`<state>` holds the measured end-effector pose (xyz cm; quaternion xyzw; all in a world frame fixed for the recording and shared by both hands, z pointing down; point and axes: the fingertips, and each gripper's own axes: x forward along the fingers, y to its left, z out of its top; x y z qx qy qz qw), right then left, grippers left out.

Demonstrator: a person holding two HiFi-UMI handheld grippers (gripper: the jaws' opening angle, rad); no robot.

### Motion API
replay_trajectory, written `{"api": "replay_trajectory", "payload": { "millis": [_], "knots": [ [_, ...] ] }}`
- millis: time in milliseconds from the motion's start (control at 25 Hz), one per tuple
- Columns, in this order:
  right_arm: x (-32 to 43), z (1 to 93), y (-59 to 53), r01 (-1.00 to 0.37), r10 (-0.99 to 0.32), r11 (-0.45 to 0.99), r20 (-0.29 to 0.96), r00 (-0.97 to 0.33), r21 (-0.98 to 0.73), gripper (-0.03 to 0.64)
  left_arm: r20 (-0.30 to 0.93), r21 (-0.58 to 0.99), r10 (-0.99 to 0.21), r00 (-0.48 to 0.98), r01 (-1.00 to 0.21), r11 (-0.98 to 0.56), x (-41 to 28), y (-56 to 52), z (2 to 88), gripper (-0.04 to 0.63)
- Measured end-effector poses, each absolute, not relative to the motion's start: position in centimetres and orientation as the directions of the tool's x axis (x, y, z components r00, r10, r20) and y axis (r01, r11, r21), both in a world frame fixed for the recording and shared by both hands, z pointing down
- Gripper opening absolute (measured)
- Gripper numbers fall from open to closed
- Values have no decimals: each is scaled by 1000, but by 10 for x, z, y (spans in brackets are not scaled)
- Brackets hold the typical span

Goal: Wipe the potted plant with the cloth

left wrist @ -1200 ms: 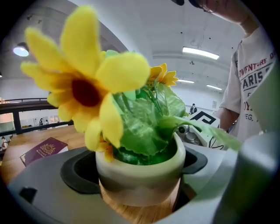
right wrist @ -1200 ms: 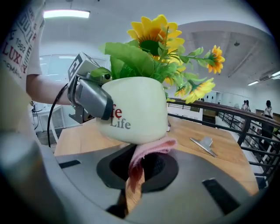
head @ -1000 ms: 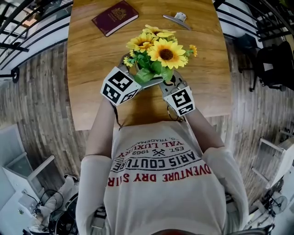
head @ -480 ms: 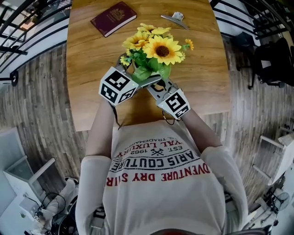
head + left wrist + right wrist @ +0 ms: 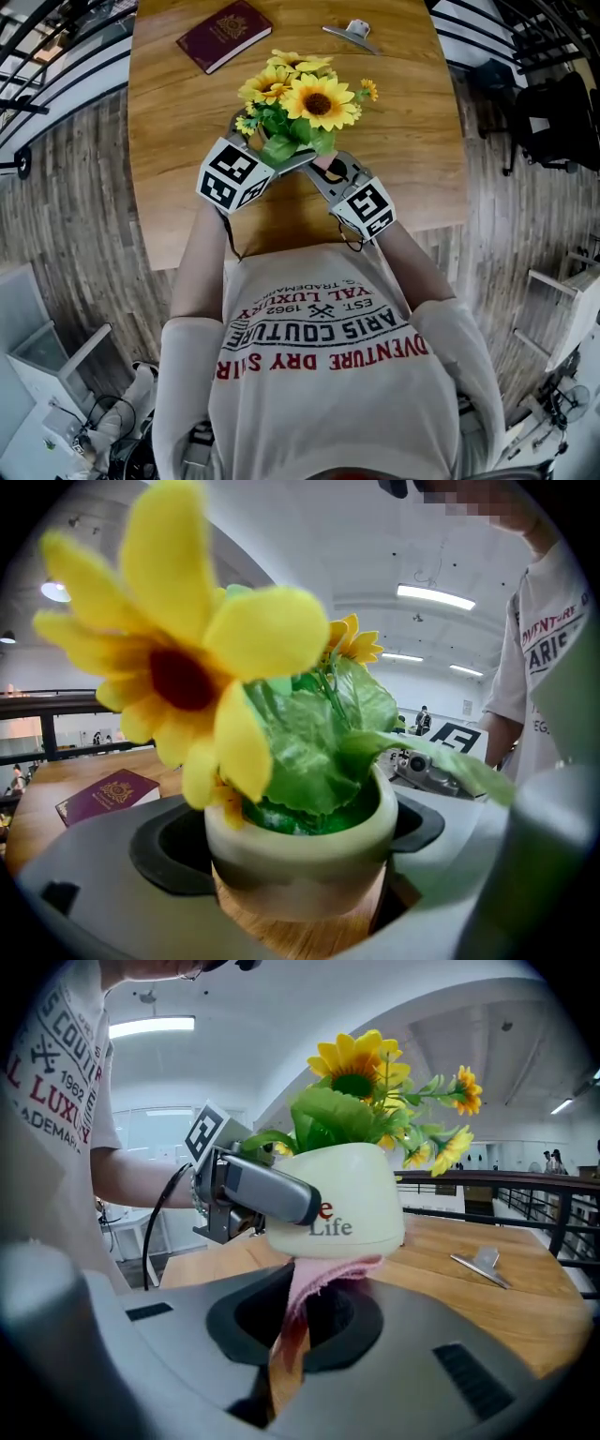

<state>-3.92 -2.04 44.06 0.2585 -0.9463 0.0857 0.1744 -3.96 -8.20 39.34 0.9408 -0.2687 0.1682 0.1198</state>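
Note:
The potted plant (image 5: 302, 105), yellow sunflowers with green leaves in a white pot (image 5: 342, 1208), stands on the wooden table (image 5: 412, 141). My left gripper (image 5: 279, 159) grips the pot from the left; in the left gripper view the pot (image 5: 295, 850) sits between the jaws (image 5: 295, 874). My right gripper (image 5: 328, 171) comes in from the right, shut on a pink cloth (image 5: 314, 1283) that presses against the pot's lower wall. The left gripper's finger (image 5: 267, 1190) lies against the pot's side. In the head view the leaves hide the cloth.
A dark red passport booklet (image 5: 222, 35) lies at the table's far left, and a metal clip (image 5: 349, 36) at the far middle. The table's near edge runs just under my grippers. Black railings and a dark chair (image 5: 561, 111) flank the table.
The right gripper shifted slightly left, then back right, with the cloth against the pot. The left gripper keeps its hold on the pot.

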Motion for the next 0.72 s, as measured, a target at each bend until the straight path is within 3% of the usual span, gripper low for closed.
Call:
{"api": "replay_trajectory", "payload": {
  "millis": [560,720],
  "knots": [
    [8,462,-57,-624,-537,778,437,-721,-73,37,459,49,-505,731,-589,-807,-49,-91,434,535],
    [25,471,-70,-683,-585,729,478,-655,-43,37,483,-44,-532,696,-587,-808,-54,-94,452,535]
  ]
}}
